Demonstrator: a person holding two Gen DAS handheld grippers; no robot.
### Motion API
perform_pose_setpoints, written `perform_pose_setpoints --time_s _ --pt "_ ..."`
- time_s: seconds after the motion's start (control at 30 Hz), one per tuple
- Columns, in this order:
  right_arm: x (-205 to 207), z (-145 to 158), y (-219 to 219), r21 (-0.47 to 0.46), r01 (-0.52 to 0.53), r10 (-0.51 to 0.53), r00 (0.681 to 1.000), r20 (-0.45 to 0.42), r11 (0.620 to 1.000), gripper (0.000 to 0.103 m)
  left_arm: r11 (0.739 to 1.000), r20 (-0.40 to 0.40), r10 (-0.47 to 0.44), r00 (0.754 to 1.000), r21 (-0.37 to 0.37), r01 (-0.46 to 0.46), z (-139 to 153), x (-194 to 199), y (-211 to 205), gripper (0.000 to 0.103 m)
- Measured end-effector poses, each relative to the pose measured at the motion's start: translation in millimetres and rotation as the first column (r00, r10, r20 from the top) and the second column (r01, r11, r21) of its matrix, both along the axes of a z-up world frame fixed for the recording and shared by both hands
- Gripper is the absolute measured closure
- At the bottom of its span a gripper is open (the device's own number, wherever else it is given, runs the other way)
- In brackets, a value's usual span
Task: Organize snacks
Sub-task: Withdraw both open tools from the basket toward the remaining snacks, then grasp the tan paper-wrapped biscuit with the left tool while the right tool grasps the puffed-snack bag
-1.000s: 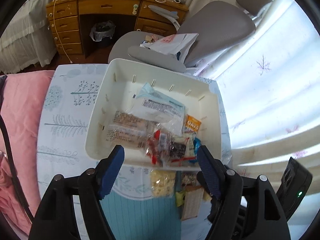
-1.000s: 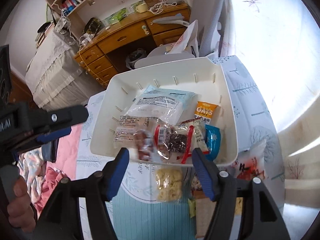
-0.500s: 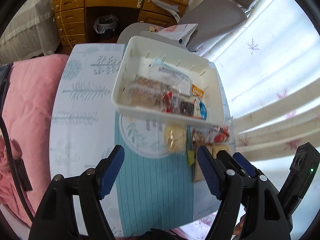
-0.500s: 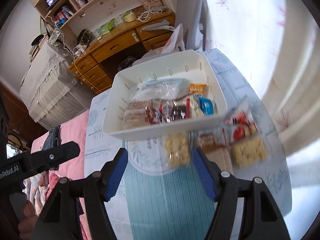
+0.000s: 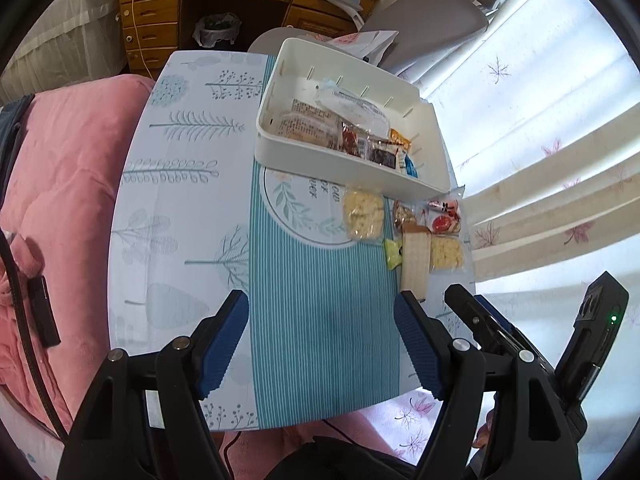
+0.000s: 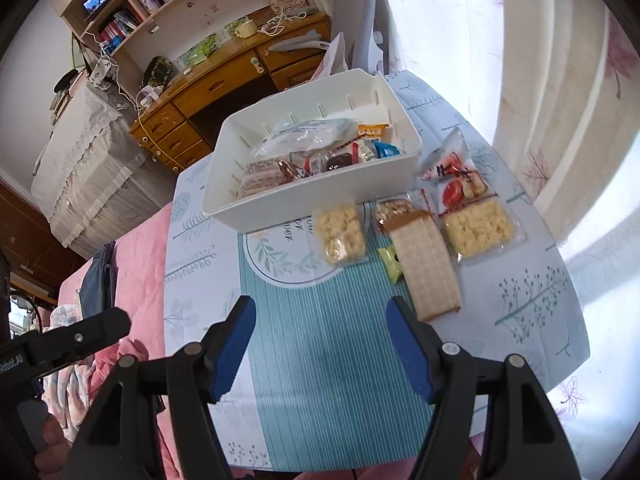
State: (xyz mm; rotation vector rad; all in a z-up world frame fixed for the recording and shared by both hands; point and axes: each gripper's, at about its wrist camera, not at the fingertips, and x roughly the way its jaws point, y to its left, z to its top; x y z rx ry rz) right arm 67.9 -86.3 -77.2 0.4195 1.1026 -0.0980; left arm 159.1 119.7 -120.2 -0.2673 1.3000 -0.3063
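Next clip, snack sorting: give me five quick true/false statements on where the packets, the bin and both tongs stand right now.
1. Both tongs are open and hold nothing. True: left tongs, right tongs.
2. The white bin is empty. False: it holds several packets.
3. Some snacks lie on the table outside the bin. True, among them a long tan packet and a small green packet.
4. The orange packet lies on the tablecloth. False: it is in the bin.
5. The left tongs touch the bin. False: they are well short of it, above the striped cloth.
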Motion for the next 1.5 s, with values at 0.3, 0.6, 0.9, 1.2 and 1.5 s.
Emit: perform_pose_setpoints --time_s 0.3,0.6,0.9,1.2,1.5 --pt "-23 -21 -13 -0.055 -0.044 0.044 0.999 0.002 0.998 0.035 1.000 -0.024 0.015 1.000 -0.009 -0.016 -15 -13 -6 0.029" --pt "-22 -42 -47 -0.131 -0.189 0.192 0.981 0.009 0.973 0.035 0.998 -0.077 0.064 0.995 0.005 -0.064 -38 -12 -40 0.028" --pt "-9 -60 -86 -0.172 -0.389 0.391 0.920 -0.024 0.905 0.035 0.987 -0.149 0.158 0.976 0.015 -0.158 -71 -10 -88 0.027" --pt "9 -84 -131 -0.263 -0.526 0.521 0.848 -0.095 0.808 0.035 0.978 -0.206 0.204 0.957 -0.004 -0.210 -100 -1 -145 0.025" --pt "21 -115 -140 -0.379 -0.678 0.669 0.721 -0.181 0.630 0.030 0.987 -0.287 0.156 0.945 0.000 -0.162 -132 28 -202 0.025"
